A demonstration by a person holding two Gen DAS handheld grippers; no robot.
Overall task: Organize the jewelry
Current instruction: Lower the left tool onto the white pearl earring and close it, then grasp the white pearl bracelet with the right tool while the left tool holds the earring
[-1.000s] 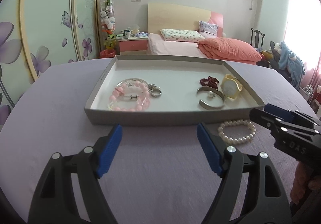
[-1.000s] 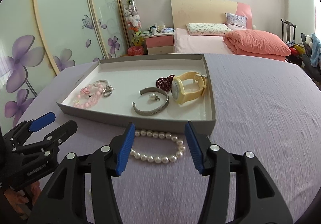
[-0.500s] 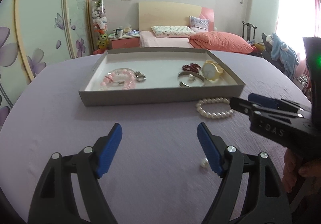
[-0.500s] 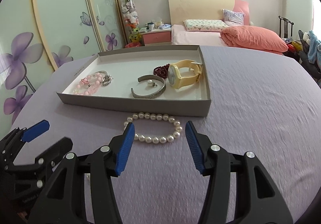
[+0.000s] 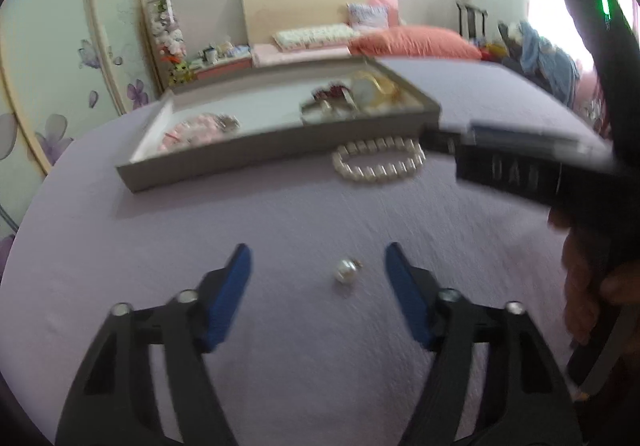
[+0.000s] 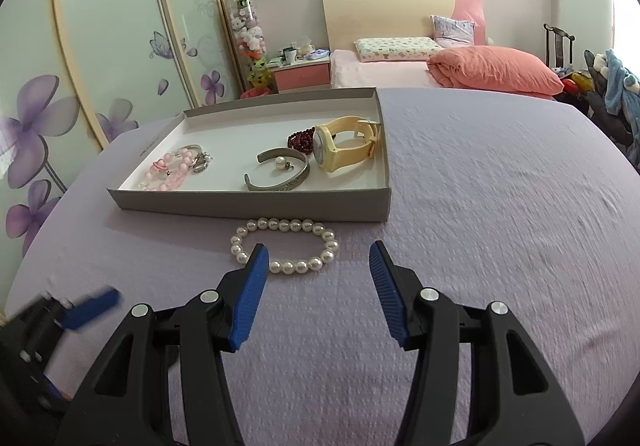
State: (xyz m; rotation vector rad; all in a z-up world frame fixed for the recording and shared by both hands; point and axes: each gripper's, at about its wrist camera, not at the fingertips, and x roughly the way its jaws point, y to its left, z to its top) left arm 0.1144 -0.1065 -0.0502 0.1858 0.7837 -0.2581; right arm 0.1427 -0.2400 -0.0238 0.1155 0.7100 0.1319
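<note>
Left wrist view: the left gripper (image 5: pixel 316 266), fingers spread wide and empty, frames a loose pearl earring (image 5: pixel 346 272) lying on the desk (image 5: pixel 160 238) directly between its tips. The right gripper (image 6: pixel 316 266) (equally wide, empty) hovers over the pearl bracelet (image 6: pixel 284 246), just outside the tray (image 6: pixel 248 202).

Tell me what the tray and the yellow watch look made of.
The tray looks like matte grey cardboard with a white lining; thin folded walls suggest it. The yellow watch has a smooth matte strap, probably rubber or silicone, though plastic is possible.
</note>
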